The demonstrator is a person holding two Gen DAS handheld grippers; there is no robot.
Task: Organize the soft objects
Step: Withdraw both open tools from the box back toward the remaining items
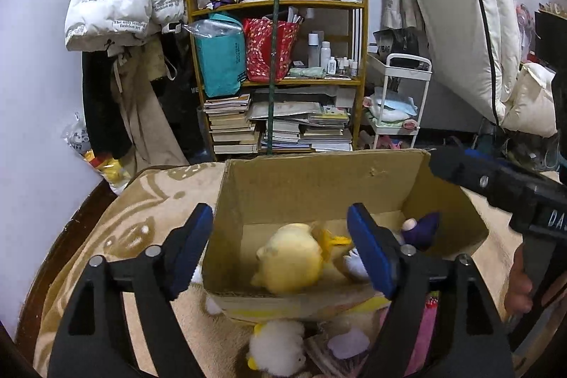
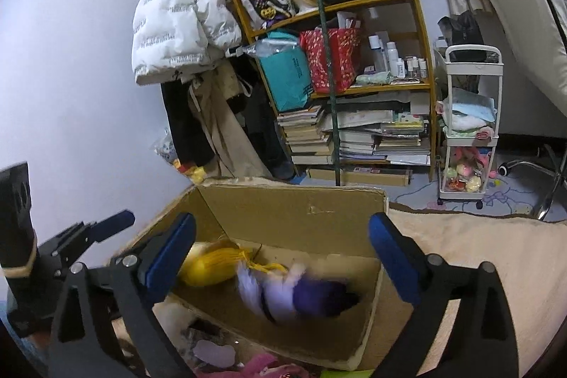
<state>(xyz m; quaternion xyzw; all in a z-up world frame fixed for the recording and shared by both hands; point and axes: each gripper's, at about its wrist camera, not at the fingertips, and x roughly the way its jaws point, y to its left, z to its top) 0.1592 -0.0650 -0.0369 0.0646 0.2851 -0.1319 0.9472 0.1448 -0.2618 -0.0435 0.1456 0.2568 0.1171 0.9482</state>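
Both your tools are released and hold nothing: the left tool (image 1: 280, 247) and right tool (image 2: 281, 263) hang over the box (image 1: 319, 186), where the yellow plush (image 1: 290, 257) and purple doll (image 2: 301, 294) lie. The white plush (image 1: 276, 348) sits outside, just below your left tool, the nearer one.

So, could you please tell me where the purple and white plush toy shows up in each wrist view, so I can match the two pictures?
Left wrist view: the purple and white plush toy lies at the right of the cardboard box, partly hidden behind the left gripper's right finger.
Right wrist view: the toy is blurred, in the middle of the box floor, right of the yellow plush.
Shared landmark: the wooden bookshelf behind the box.
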